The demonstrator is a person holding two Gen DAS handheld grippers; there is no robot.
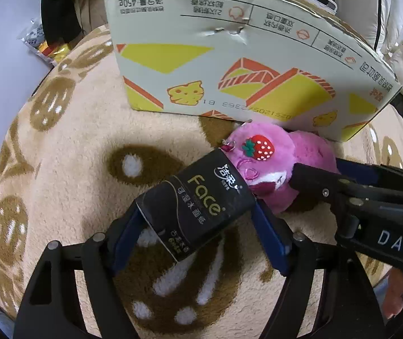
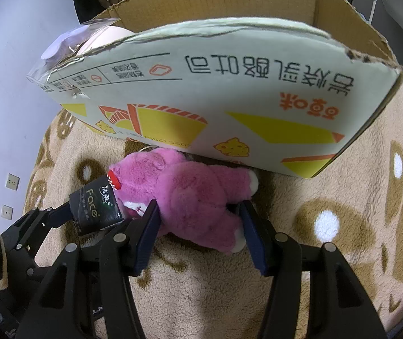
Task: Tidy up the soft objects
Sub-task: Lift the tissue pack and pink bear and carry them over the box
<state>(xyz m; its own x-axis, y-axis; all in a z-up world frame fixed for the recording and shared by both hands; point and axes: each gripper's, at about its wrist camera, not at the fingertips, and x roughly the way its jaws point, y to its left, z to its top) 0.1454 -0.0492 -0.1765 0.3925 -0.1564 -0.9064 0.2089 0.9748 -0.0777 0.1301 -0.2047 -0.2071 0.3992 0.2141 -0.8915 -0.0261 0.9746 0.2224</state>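
My left gripper (image 1: 198, 214) is shut on a black tissue pack (image 1: 201, 204) marked "Face", held just above the rug beside the bear's head; the pack also shows in the right wrist view (image 2: 97, 209). A pink plush bear (image 2: 190, 200) with a strawberry on its head (image 1: 260, 147) lies on the rug against the cardboard box (image 2: 229, 90). My right gripper (image 2: 198, 220) is open, its blue fingers (image 2: 147, 237) on either side of the bear's body. The box is open at the top; a pale soft item in clear plastic (image 2: 88, 39) sticks out at its left end.
A beige rug with brown patterns (image 1: 74, 155) covers the surface. Snack packets (image 1: 46, 48) lie on the white floor at the far left. White furniture and clutter (image 1: 393, 28) stand behind the box. Wall sockets (image 2: 12, 182) show at the left.
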